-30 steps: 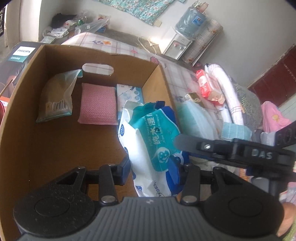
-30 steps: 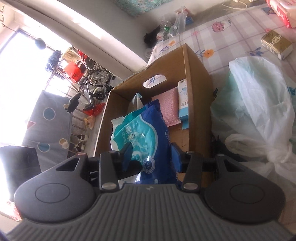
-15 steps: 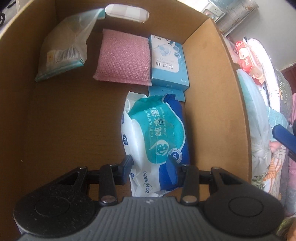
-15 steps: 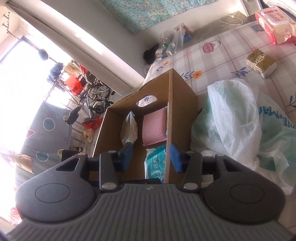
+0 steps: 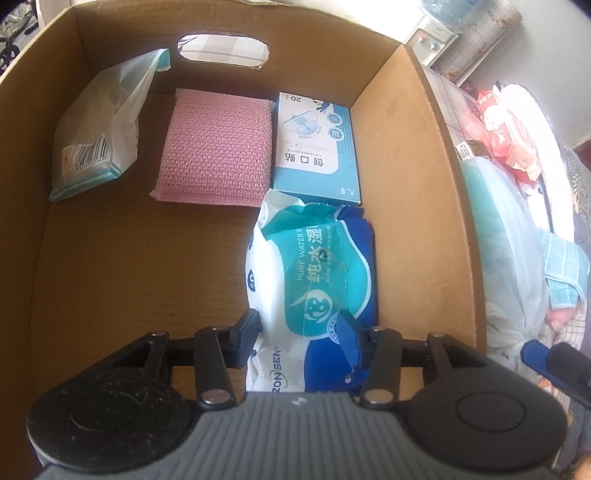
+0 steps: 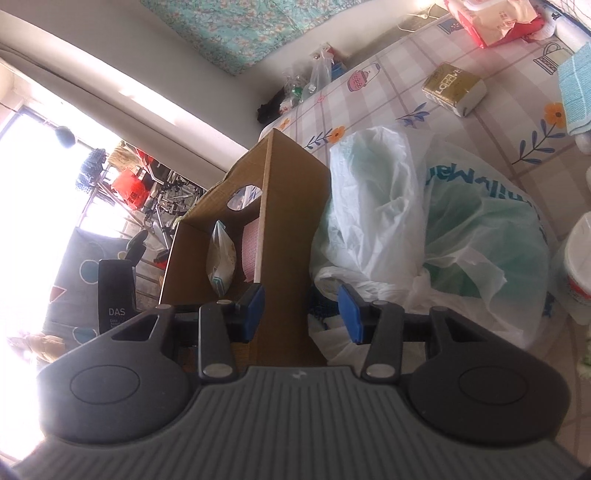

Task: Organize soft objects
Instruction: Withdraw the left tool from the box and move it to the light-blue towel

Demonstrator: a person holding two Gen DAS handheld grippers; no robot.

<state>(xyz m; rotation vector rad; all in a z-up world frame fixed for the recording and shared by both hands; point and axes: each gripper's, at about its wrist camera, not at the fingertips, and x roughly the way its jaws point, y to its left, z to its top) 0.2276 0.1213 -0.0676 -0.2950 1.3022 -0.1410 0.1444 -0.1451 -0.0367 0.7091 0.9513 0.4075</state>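
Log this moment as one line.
left gripper: opening around wipes pack | pack: inside cardboard box | right gripper: empty, outside box

Checked tablecloth [image 6: 491, 122] carries: cardboard box [image 6: 291, 206], plastic bags [image 6: 424, 221] beside it, gold tissue pack [image 6: 452, 86], red wipes pack [image 6: 495, 18].

Left gripper [image 5: 299, 334] and right gripper [image 6: 301, 310]: ribbed grey housing flanked by black discs, silver-screwed black linkages, blue-padded fingers.
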